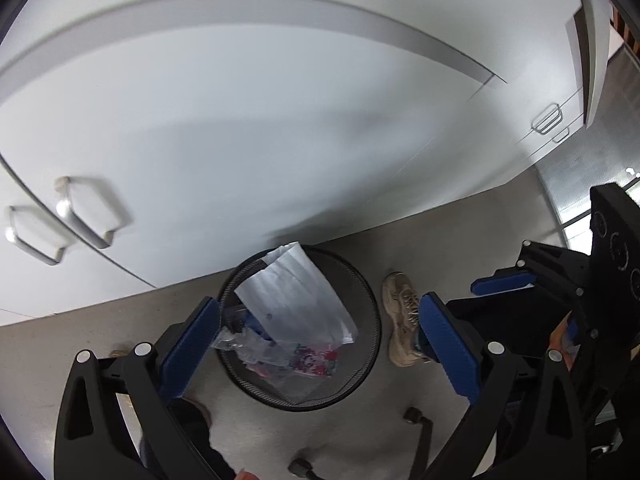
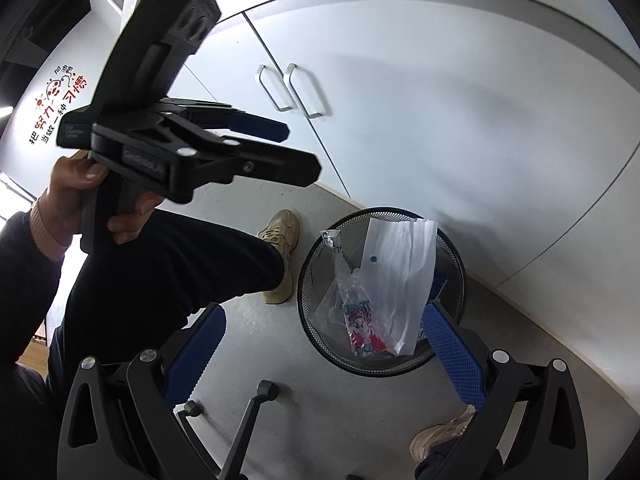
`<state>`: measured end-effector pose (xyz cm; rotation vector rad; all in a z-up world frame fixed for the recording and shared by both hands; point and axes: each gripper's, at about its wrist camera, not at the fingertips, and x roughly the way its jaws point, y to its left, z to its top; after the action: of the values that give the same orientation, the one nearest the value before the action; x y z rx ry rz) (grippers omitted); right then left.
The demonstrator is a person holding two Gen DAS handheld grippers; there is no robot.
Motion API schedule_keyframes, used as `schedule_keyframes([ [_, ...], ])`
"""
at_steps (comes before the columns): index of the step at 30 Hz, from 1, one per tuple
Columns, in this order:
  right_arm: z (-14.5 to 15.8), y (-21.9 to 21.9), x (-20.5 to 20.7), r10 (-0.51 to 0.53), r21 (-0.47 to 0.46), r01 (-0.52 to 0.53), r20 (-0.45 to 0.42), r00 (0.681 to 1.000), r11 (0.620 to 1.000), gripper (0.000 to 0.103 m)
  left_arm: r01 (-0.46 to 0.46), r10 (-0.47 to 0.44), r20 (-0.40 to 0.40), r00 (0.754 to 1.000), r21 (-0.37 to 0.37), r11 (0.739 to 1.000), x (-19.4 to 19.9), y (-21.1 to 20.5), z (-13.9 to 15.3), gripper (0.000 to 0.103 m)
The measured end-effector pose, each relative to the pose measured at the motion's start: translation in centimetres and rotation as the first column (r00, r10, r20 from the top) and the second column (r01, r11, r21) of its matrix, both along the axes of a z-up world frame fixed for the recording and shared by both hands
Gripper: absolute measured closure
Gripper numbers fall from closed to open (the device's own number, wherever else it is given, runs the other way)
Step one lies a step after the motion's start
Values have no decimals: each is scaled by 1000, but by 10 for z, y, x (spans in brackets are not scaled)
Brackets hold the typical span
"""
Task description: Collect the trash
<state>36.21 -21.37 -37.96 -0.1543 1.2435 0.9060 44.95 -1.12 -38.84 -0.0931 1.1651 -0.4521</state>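
Left gripper point(image 1: 320, 340): I saw its blue pads spread wide at the lower edge of the left wrist frame, with nothing between them; it hung above the bin.
Right gripper point(image 2: 324, 356): I read it as wide too, pads empty, low in the right wrist frame.
Wire mesh bin point(image 1: 368, 304): it stood on the grey floor point(image 1: 100, 340), centre-bottom of the left wrist frame and right of centre in the right wrist frame, just beside the white cabinet point(image 1: 280, 120).
Trash, white paper bag point(image 1: 296, 292): it lay inside the bin, its top edge above the rim.
Trash, clear plastic wrapper point(image 1: 256, 346): inside the bin, beside the paper bag.
Person: a beige shoe point(image 1: 402, 316) was on the floor just right of the bin; a hand point(image 2: 76, 200) held the left gripper's handle at left of the right wrist frame.
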Motion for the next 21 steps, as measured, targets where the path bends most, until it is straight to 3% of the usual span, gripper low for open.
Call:
schedule_keyframes([
  [10, 13, -8, -12, -121, -8, 122, 58, 991, 993, 3, -53, 49, 71, 996, 44, 998, -23, -5, 26, 4],
  [21, 10, -23, -33, -252, -17, 254, 62, 966, 967, 3, -86, 77, 85, 993, 100, 991, -61, -17, 26, 4],
])
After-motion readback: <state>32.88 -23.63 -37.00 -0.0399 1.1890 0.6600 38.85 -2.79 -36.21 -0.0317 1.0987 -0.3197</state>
